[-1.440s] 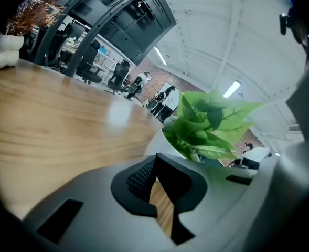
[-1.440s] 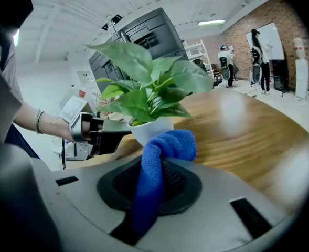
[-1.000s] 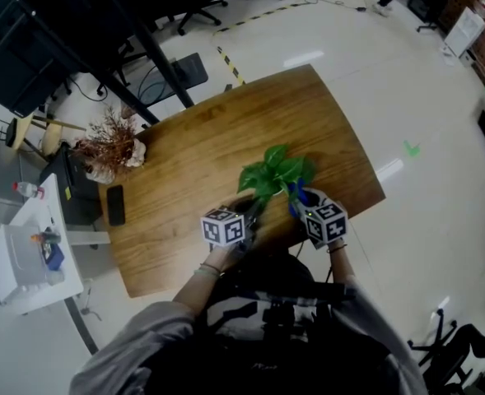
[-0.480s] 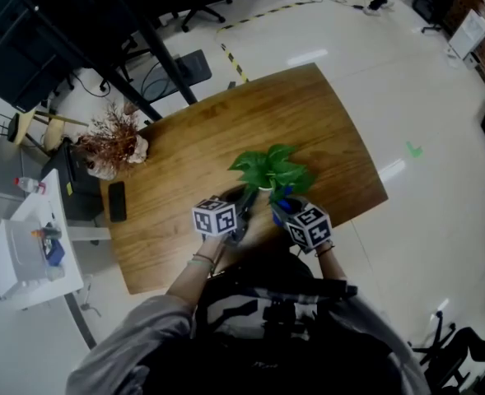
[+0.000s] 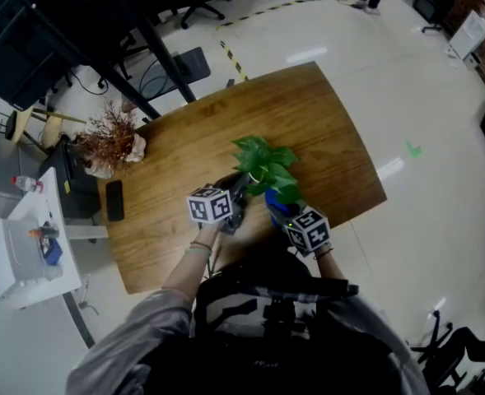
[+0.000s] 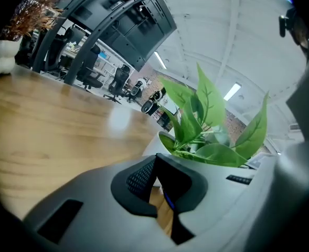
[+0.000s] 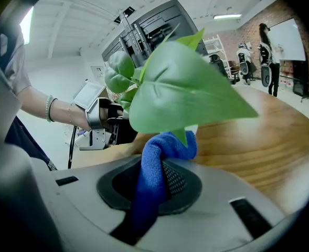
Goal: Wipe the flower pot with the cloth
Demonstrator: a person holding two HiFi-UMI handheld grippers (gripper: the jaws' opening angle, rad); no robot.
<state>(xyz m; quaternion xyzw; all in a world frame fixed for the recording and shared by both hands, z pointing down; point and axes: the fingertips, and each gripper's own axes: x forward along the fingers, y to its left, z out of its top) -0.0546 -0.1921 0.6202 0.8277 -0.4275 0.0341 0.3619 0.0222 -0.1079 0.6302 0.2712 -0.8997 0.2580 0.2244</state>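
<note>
Pot [image 6: 150, 144] could tip

Left tongs [image 6: 155, 164] pinch shut on the pot's rim; it stands on the table [image 6: 49, 125]. Right tongs [image 7: 162, 164] clamp the blue cloth [image 7: 149, 193] under a leaf [image 7: 180, 93]; hard rubbing may topple it or tear leaves.

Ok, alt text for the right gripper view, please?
The right gripper is shut on a blue cloth, bunched beneath a big green leaf that fills the middle. Behind, a hand holds the left gripper at left, wooden table at right.
</note>
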